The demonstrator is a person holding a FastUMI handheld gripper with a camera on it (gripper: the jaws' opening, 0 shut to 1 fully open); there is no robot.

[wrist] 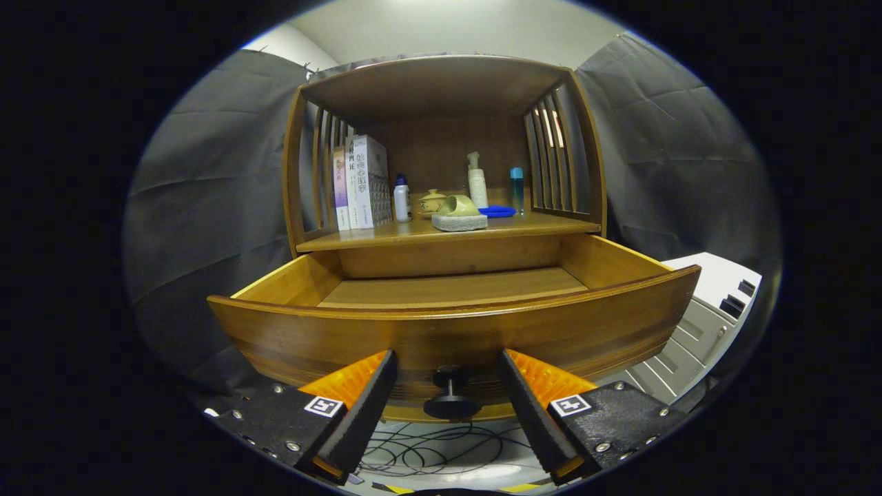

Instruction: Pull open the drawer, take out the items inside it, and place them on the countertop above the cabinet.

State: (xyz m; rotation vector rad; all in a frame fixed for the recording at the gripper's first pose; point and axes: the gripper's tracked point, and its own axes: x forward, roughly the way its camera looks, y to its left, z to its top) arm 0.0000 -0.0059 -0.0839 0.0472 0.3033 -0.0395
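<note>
The wooden drawer (455, 331) of the cabinet stands pulled out toward me, and the part of its floor (451, 286) that shows is bare wood. Its dark round knob (450, 396) sits between my fingers, clear of both. My gripper (448, 375) is open, one finger on each side of the knob and close to the drawer front. Above the drawer runs the countertop (386, 238). On it rest a grey stone block (459, 222) with an olive cup (458, 205) lying on top. The drawer's near inside is hidden behind its front panel.
On the countertop stand books (362, 182), a white bottle with a blue cap (402, 200), a lidded pot (432, 201), a pump bottle (477, 180), a blue cloth (497, 211) and a blue tube (517, 187). A grey unit (696, 324) stands at right. Cables (427, 448) lie on the floor below.
</note>
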